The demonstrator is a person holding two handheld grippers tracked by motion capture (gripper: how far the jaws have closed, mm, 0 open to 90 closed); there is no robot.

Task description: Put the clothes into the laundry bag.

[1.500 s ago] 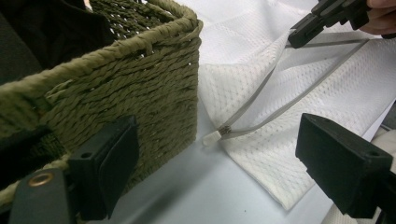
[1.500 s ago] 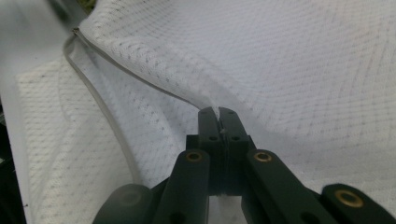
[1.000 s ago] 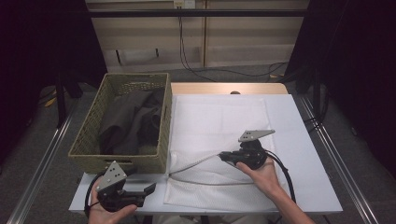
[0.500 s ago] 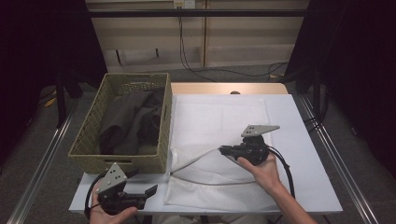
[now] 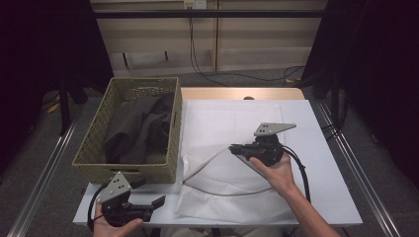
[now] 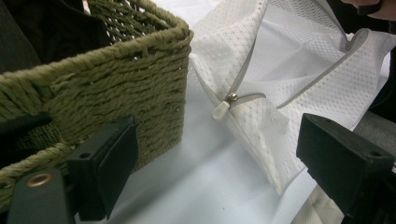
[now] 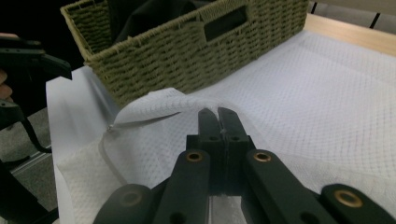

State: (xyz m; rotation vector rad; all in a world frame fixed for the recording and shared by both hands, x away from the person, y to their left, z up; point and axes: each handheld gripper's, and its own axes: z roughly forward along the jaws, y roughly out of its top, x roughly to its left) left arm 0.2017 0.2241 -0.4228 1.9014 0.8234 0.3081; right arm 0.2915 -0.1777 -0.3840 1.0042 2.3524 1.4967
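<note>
Now my left gripper (image 5: pixel 157 202) waits wide open and empty at the worktop's (image 5: pixel 341 207) near edge, beside the wicker basket (image 5: pixel 94 148). Further right, my right gripper (image 5: pixel 233 148) is closed on the white mesh laundry bag (image 5: pixel 222 123), lifting its zipper edge.

I see a white mesh laundry bag (image 5: pixel 237 148) with a fine dotted weave, edged by a pale grey zipper band (image 6: pixel 243 77) that ends in a white pull tab (image 6: pixel 220 111). My right hand-held gripper (image 5: pixel 232 148) is black with a grey plate on top; my left hand-held gripper (image 5: pixel 160 201) looks the same, with brass-coloured rivets. The woven basket (image 5: pixel 94 163) is olive-tan, the clothing (image 5: pixel 141 126) inside dark grey. The table (image 5: pixel 341 197) is white.
</note>
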